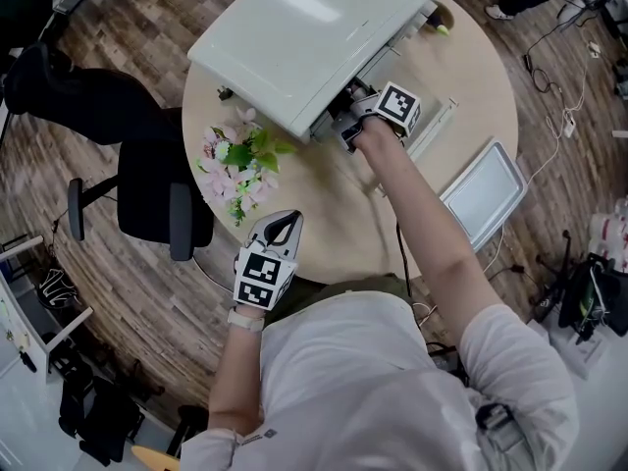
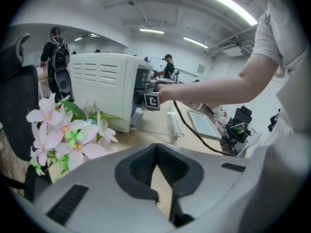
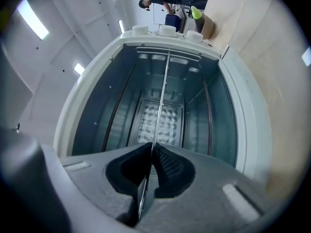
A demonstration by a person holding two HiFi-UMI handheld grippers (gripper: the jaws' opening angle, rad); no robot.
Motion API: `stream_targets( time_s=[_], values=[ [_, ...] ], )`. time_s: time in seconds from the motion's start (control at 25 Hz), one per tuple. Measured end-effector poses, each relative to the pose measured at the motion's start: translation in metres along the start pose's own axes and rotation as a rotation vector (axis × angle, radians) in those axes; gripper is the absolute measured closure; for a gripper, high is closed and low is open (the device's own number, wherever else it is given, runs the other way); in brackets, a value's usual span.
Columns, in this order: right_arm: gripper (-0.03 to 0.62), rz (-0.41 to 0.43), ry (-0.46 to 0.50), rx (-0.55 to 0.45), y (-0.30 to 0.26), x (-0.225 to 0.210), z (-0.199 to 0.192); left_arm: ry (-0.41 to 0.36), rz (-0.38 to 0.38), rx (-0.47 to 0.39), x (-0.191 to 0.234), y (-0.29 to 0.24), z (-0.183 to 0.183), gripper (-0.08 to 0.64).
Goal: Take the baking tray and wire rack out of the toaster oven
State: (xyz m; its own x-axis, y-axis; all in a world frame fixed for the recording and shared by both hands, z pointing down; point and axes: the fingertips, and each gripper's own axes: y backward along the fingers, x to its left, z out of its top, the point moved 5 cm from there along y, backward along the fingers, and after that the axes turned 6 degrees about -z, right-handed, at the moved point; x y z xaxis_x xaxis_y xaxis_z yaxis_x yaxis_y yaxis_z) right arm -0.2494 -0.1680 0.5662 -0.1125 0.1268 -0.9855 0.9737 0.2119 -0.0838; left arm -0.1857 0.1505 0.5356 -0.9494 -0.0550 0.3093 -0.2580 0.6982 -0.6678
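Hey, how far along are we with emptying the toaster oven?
Done: the baking tray lies out on the table. In hand: the right hand-held gripper is shut on the wire rack inside the toaster oven. Remaining: draw the rack out and set it down.

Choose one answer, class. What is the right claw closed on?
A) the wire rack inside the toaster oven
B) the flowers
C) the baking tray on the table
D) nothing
A: the right gripper view shows the right claw shut on the thin edge of the wire rack inside the toaster oven.
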Motion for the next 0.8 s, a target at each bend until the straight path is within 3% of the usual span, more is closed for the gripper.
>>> stream_targets(
  time_s=[0.24, 0.44, 0.68, 0.8],
  values=[
    [0.584, 0.065, -0.001, 0.016, 0.018, -0.002, 0.001, -0.006, 0.0, 0.007, -0.007, -0.006, 0.001, 0.56],
    [0.584, 0.026, -0.019, 0.017, 0.045, -0.012, 0.005, -0.015, 0.004, 0.008, -0.018, -0.013, 0.003, 0.56],
    [0.584, 0.119, -0.036, 0.009, 0.083, -0.006, 0.011, -0.037, -0.003, 0.011, -0.043, -0.02, 0.006, 0.56],
    [0.584, 0.124, -0.037, 0.004, 0.102, -0.007, 0.012, -0.049, -0.008, 0.015, -0.054, -0.024, 0.006, 0.56]
  ],
)
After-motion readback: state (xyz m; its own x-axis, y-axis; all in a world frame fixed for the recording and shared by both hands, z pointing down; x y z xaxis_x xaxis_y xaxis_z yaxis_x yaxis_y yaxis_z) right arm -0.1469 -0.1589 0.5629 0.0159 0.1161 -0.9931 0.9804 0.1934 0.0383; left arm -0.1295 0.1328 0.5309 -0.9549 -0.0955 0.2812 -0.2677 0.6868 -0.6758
